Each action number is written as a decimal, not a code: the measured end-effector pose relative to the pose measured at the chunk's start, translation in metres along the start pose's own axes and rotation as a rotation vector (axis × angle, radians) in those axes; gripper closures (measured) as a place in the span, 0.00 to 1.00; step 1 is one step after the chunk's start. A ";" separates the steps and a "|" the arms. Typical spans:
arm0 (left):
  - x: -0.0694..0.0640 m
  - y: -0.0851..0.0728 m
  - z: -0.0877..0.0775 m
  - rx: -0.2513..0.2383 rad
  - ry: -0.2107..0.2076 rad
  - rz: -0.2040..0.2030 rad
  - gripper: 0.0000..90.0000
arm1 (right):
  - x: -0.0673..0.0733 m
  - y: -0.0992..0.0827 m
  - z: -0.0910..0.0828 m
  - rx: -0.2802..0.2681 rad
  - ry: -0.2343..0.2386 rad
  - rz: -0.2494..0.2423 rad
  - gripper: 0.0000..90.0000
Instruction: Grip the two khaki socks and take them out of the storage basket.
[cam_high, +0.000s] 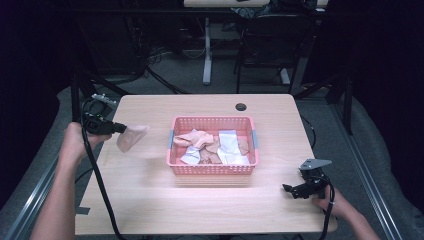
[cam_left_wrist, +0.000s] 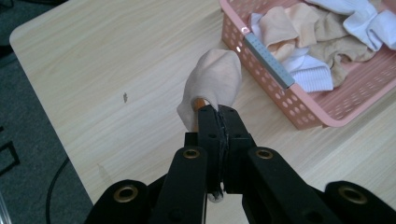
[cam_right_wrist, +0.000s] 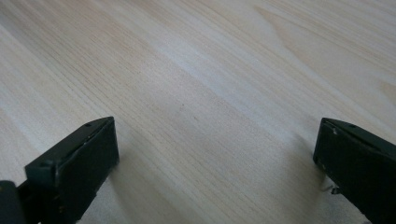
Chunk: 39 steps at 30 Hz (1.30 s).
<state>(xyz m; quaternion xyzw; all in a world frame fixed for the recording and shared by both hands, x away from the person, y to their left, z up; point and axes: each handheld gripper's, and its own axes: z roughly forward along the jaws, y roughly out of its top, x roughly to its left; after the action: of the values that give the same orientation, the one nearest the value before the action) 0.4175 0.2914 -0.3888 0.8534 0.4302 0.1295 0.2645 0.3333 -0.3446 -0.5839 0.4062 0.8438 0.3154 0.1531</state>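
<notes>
My left gripper (cam_high: 120, 128) (cam_left_wrist: 217, 112) is shut on a beige sock (cam_high: 131, 137) (cam_left_wrist: 214, 80), which hangs from its tips above the wooden table (cam_high: 150, 190), left of the pink basket (cam_high: 212, 169) (cam_left_wrist: 299, 107). The basket sits mid-table and holds several beige and white socks (cam_high: 227, 145) (cam_left_wrist: 306, 74). Near the table's front right corner, my right gripper (cam_high: 288, 189) rests low with its jaws wide apart; in the right gripper view only bare wood lies between the two fingertips (cam_right_wrist: 79, 158).
A round cable hole (cam_high: 241, 106) sits at the table's far edge. Beyond the table stand a desk leg and a dark chair (cam_high: 265, 45) on grey floor. Cables trail from both grippers over the table's front edge.
</notes>
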 end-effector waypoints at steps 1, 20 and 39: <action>0.002 -0.002 0.001 0.005 0.002 -0.007 0.98 | 0.000 0.000 0.000 0.000 0.000 0.000 0.00; 0.025 -0.037 0.043 0.111 0.033 -0.102 0.98 | 0.000 0.000 0.000 0.000 0.000 0.000 0.00; 0.026 -0.047 0.076 0.178 0.043 -0.174 0.57 | 0.000 0.000 0.001 -0.008 0.003 0.006 0.00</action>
<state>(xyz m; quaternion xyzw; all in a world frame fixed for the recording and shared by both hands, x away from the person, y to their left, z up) 0.4366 0.3094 -0.4783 0.8299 0.5181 0.0854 0.1887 0.3333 -0.3441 -0.5846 0.4077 0.8415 0.3199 0.1527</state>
